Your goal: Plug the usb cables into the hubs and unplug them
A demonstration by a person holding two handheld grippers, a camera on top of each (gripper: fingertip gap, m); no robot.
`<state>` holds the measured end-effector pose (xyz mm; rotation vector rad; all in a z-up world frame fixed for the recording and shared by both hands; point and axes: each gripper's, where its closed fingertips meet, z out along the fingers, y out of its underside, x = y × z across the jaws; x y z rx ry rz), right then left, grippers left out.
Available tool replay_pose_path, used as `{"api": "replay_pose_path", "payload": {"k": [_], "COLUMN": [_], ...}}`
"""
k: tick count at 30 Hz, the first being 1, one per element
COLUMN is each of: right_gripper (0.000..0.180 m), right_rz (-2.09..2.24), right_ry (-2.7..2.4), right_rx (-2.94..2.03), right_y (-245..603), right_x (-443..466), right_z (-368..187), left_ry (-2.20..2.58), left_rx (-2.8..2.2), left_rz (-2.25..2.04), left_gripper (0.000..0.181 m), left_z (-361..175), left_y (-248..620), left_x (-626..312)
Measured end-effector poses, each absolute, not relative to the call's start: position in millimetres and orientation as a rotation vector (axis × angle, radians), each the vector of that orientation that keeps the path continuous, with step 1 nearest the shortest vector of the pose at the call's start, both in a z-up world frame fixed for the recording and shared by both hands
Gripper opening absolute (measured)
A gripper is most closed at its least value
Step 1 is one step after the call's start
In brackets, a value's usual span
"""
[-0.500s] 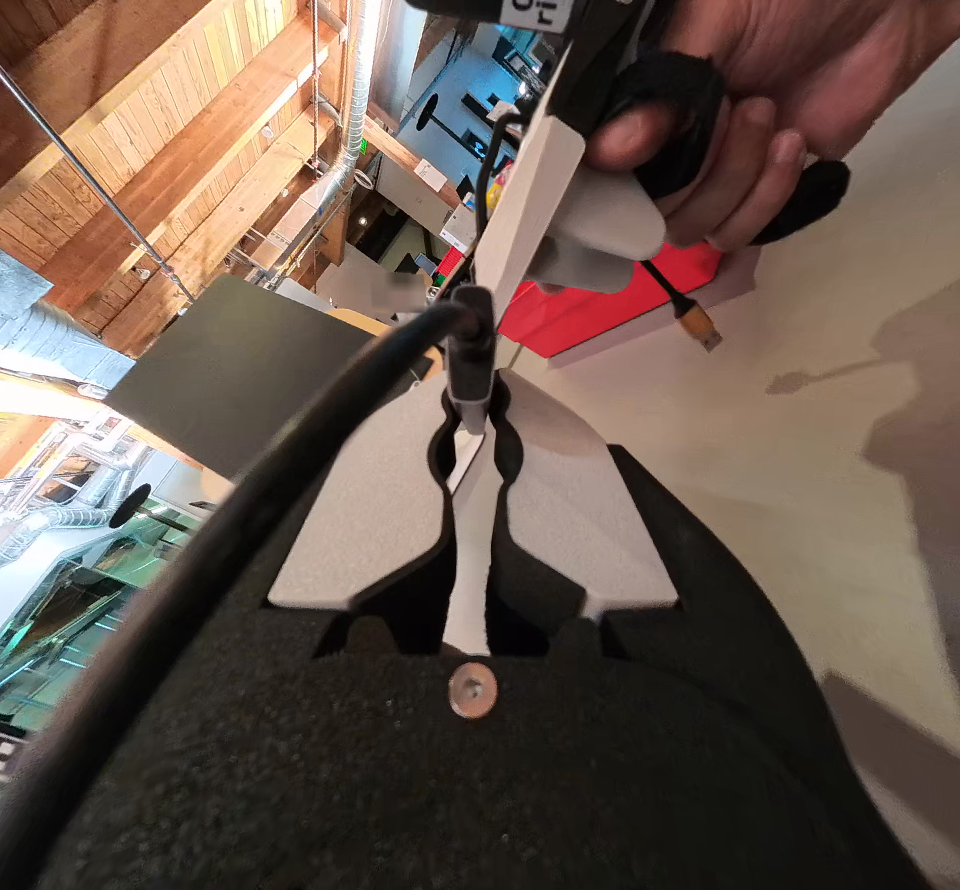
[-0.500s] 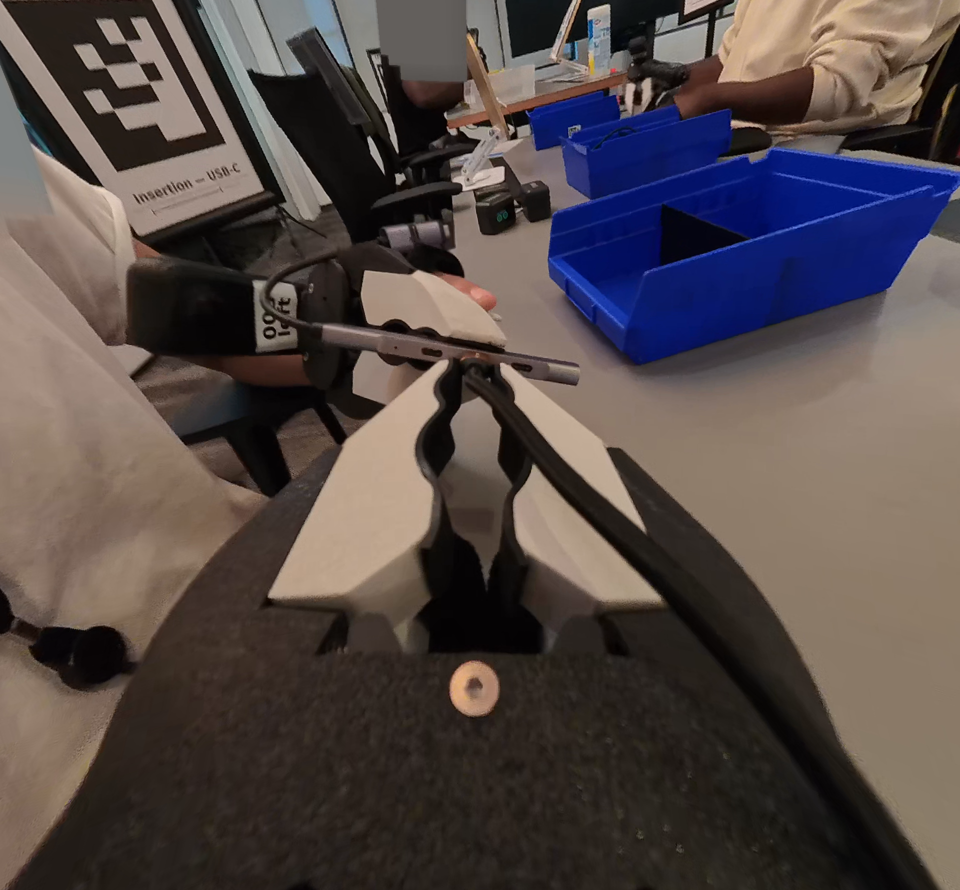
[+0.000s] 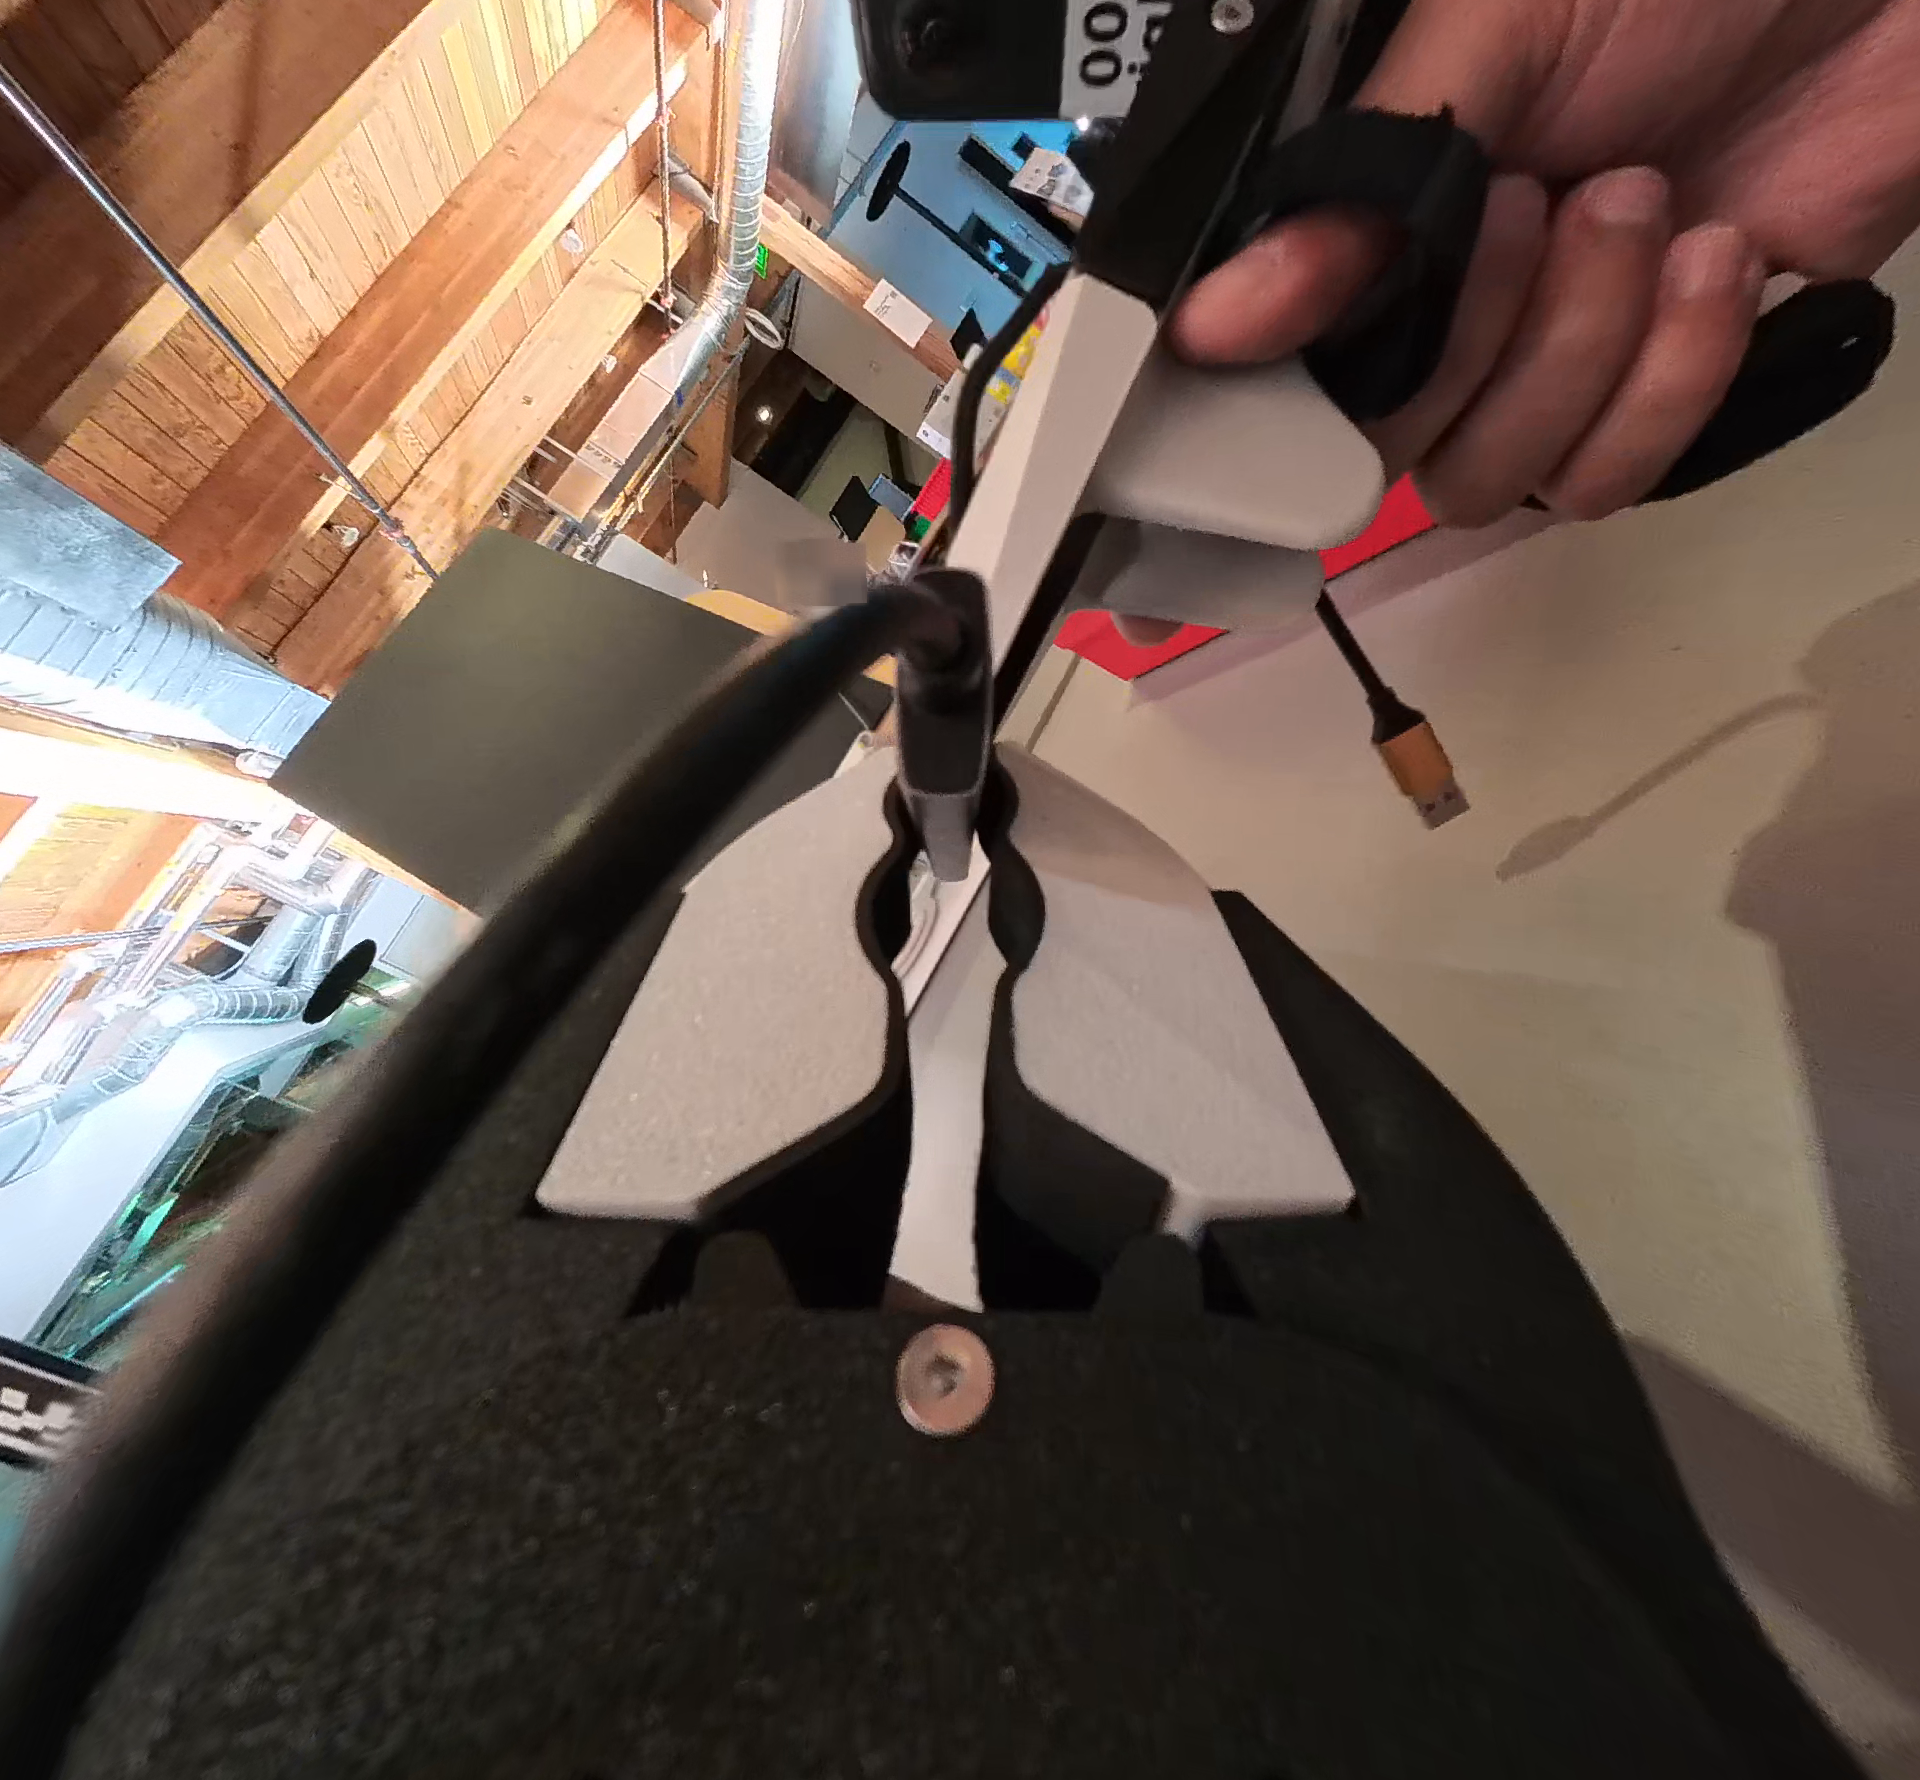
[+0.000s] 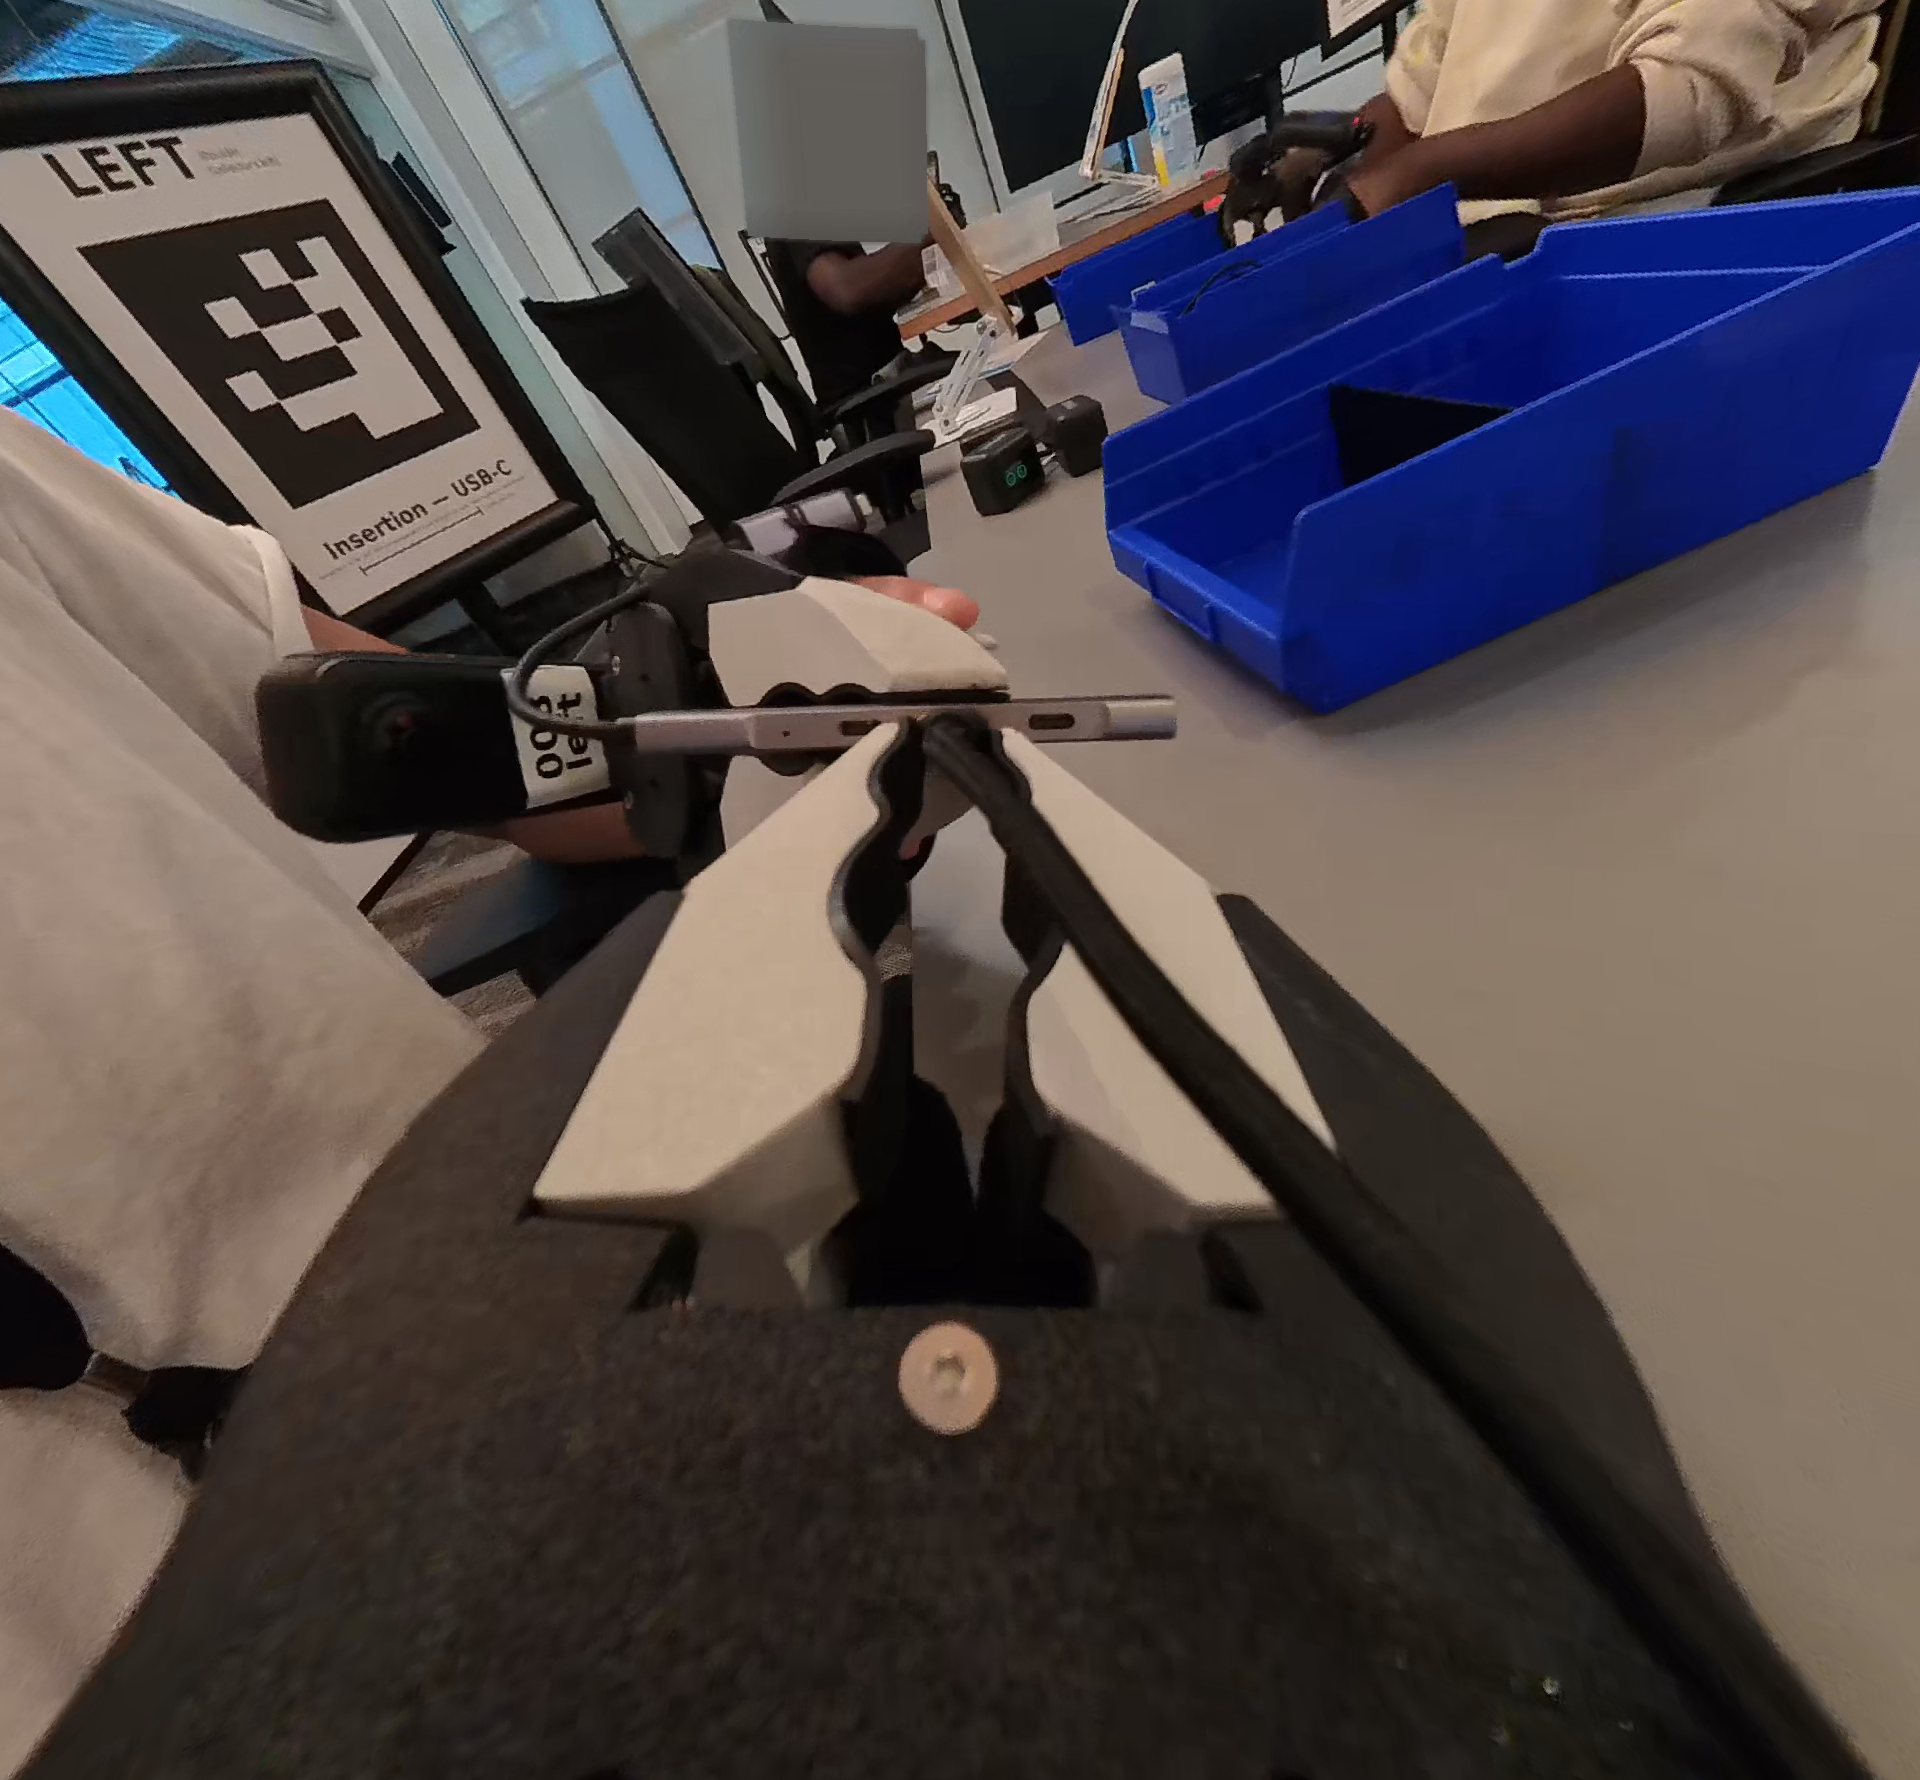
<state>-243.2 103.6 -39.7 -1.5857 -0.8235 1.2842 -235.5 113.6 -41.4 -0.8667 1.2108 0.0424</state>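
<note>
A slim grey USB hub (image 4: 1091,720) is held level above the grey table (image 4: 1558,1003). My left gripper (image 4: 977,691) is shut on the hub's middle from the far side. In the left wrist view the hub (image 3: 935,743) shows end-on between my left gripper's (image 3: 940,826) fingertips. My right gripper (image 4: 940,754) is shut on the plug of a thick black cable (image 4: 1143,951), pressed against the hub's near side; the plug itself is hidden. The cable (image 3: 520,951) and right gripper (image 3: 1013,608) also show in the left wrist view. An orange USB plug (image 3: 1423,774) dangles on a thin cable.
A blue bin (image 4: 1455,525) stands on the table to the right, with more blue bins (image 4: 1247,317) behind. Small black devices (image 4: 1003,473) lie farther back. A marker board (image 4: 260,359) stands at the left. Another person (image 4: 1610,47) works at the far end. Both grippers' tips are close together, under 4 cm apart.
The hub has tipped slightly to lie more level in the right wrist view. Both grippers keep their holds, still pressed together.
</note>
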Motion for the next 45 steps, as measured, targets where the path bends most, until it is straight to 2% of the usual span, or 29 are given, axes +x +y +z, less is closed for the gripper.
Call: {"api": "replay_pose_path", "payload": {"k": [7, 17, 19, 45], "right_gripper": [0.017, 0.017, 0.011, 0.011], "right_rz": [1.259, 1.386, 1.373, 1.275], "right_ry": [-0.764, -0.65, -0.646, -0.753], "right_rx": [-1.571, -1.474, -1.483, -1.531], "right_y": [111, 109, 111, 113], "right_x": [-243, -245, -244, -241], "right_z": [-41, -31, -33, -45], "left_ry": [1.19, 1.181, 1.18, 1.228], "left_rx": [-0.913, -0.914, -0.922, -0.923], "left_rz": [0.016, 0.023, 0.012, 0.035], "left_gripper": [0.01, 0.01, 0.01, 0.01], "left_z": [-43, -43, -43, -53], "left_y": [117, 118, 117, 120], "left_x": [-236, -236, -235, -232]}}
